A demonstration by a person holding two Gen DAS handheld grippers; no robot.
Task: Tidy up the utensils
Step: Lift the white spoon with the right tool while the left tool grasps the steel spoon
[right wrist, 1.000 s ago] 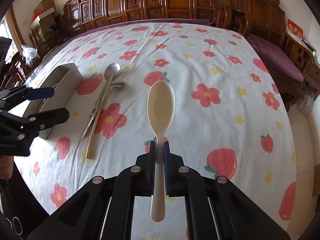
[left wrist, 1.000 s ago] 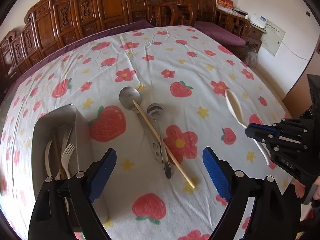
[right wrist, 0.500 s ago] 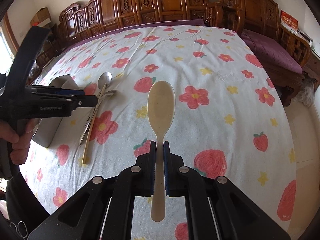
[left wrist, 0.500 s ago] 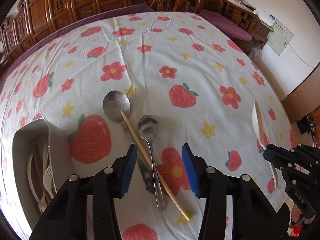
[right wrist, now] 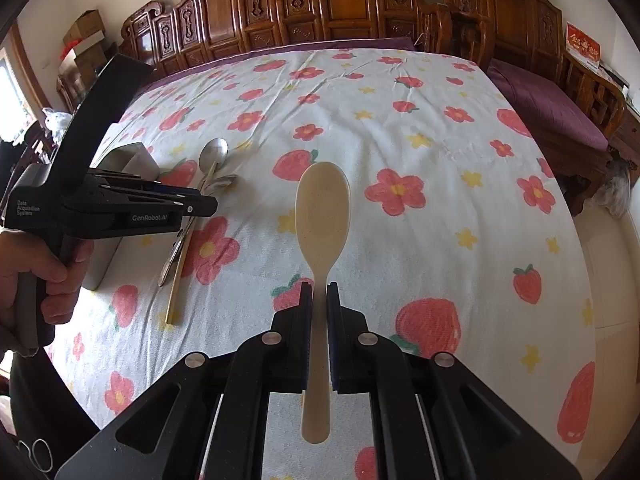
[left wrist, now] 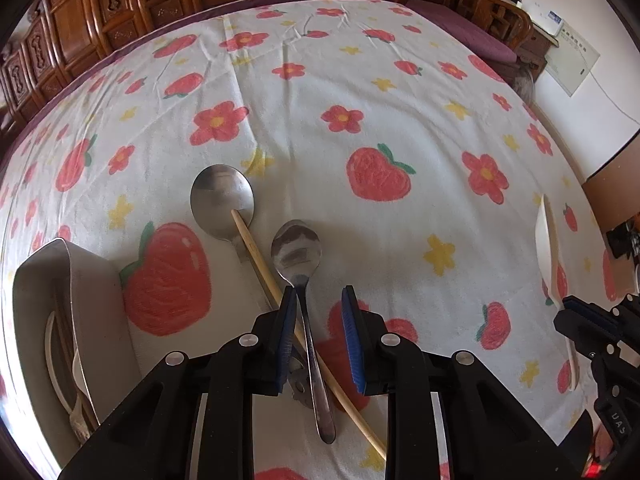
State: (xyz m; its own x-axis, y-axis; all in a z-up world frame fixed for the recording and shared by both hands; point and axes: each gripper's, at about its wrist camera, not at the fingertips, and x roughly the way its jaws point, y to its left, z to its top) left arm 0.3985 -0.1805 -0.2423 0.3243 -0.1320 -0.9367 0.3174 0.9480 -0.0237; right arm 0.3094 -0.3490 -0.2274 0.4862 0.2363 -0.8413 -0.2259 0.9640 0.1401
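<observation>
Closing left tongs (left wrist: 318,336) astride small steel spoon's (left wrist: 303,280) six-to-twelve o'clock handle (pads not yet pressing), right tongs (right wrist: 319,312) gripping cream plastic spoon (right wrist: 322,216).

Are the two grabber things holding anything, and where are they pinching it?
The right gripper pinches the cream spoon on its handle. The left gripper is closing around the small metal spoon handle, not gripping yet.

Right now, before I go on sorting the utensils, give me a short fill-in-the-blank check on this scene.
1. The right gripper is shut on the cream ____.
2. The left gripper is closing around the handle of the smaller metal ____.
3. The wooden chopstick has one end resting in the bowl of the ____ metal spoon.
4. The forks lie in the metal ____ beside the strawberry print.

Missing words: spoon; spoon; larger; tray
</observation>
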